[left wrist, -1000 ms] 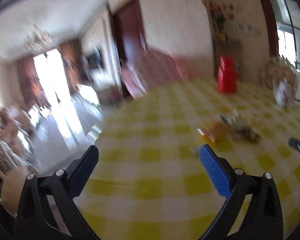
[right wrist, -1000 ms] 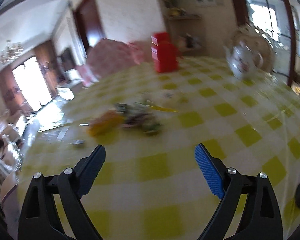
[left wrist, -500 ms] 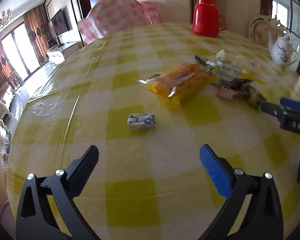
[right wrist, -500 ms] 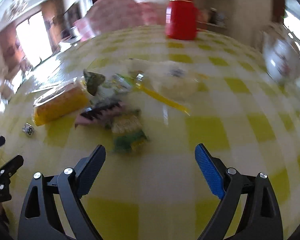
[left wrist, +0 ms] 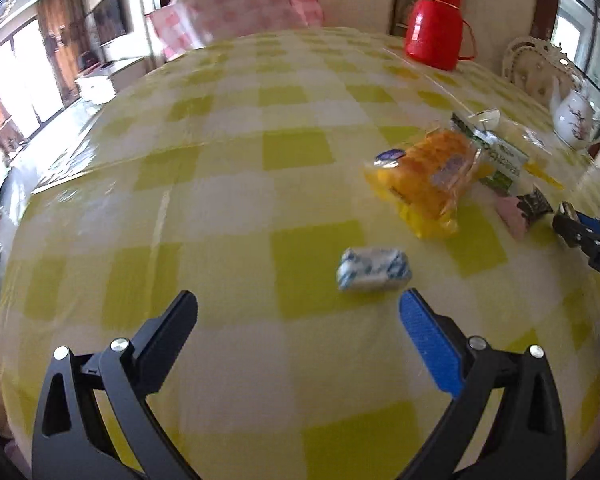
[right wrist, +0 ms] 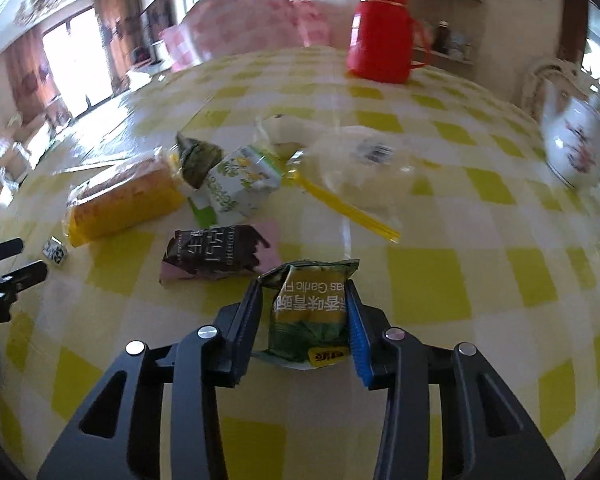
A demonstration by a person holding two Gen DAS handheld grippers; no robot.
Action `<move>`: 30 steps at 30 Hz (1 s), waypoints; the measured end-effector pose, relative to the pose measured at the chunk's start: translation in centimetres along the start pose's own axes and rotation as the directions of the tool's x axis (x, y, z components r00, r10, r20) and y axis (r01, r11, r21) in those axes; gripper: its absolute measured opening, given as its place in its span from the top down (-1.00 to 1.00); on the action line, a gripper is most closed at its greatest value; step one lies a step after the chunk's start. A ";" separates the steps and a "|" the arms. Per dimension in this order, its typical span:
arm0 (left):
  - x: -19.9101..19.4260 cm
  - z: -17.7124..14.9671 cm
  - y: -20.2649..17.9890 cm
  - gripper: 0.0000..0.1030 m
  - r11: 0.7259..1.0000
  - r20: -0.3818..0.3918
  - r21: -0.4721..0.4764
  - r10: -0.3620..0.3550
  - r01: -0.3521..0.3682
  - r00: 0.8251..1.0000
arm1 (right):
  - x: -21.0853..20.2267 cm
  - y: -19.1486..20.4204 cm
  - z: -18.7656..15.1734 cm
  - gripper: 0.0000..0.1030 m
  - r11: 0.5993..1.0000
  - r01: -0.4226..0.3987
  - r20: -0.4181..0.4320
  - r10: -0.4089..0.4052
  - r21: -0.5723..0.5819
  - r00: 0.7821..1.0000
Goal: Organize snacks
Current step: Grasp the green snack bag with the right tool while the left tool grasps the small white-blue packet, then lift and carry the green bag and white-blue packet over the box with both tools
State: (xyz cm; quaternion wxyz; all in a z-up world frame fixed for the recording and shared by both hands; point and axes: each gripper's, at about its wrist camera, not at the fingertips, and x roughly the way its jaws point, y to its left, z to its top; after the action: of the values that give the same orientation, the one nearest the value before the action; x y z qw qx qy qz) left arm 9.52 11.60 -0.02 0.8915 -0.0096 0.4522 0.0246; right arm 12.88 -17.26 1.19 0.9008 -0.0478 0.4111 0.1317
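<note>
Right gripper [right wrist: 306,316]: fingers closing on the green garlic-pea packet [right wrist: 310,312], lower centre, probably to lift it clear of the snack pile. Left gripper [left wrist: 298,322]: fingers wide apart, empty, with the blue-white candy [left wrist: 374,270] just beyond them. Orange cracker pack [left wrist: 424,176], brown-pink packet [right wrist: 216,254] and clear zip bag [right wrist: 360,168] crowd mid-table [right wrist: 428,280]; red thermos [right wrist: 382,30] upper frame.

Surface: table [left wrist: 228,184] covered by a yellow-and-white checked cloth.
Far: red flask [right wrist: 382,30]; white teapot [right wrist: 574,148] at right.
Middle: orange packet [right wrist: 124,200], clear bag [right wrist: 360,168], green-white pack [right wrist: 240,182], dark-pink packet [right wrist: 216,254].
Near: green pea packet [right wrist: 310,312].
Left: small blue-white sweet [left wrist: 374,269].
</note>
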 end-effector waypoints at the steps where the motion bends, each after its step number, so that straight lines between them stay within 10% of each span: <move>1: 0.3 0.4 -0.3 -0.96 1.000 0.000 0.005 -0.006 0.006 1.000 | -0.3 -0.2 -0.3 0.23 1.000 0.004 0.003 -0.004 0.012 1.000; 7: 1.4 1.1 -3.0 -0.75 0.998 -0.013 -0.046 0.035 -0.036 0.999 | -1.6 -0.6 -1.9 0.22 0.998 0.002 0.023 -0.003 0.060 1.000; 9: 0.7 0.9 -3.8 0.33 0.998 0.024 -0.025 0.053 -0.053 0.998 | -2.5 -0.3 -2.5 0.22 0.998 -0.001 0.038 -0.002 0.064 0.999; 18: -3.9 -1.4 -5.8 0.34 1.000 0.127 -0.020 -0.018 0.021 0.992 | -9.7 0.0 -2.2 0.23 0.994 0.057 0.214 -0.077 0.098 0.974; 30: -15.1 -2.7 -11.5 0.34 0.997 0.396 0.041 -0.080 0.069 0.915 | -22.6 0.9 -0.7 0.23 0.968 0.200 0.502 -0.250 0.152 0.828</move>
State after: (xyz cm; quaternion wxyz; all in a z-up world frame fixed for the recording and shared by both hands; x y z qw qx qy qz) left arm -0.96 -0.50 10.52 0.9650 -0.0100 0.2618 -0.0139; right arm -2.09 -20.99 17.74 0.9883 -0.0168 0.1510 0.0132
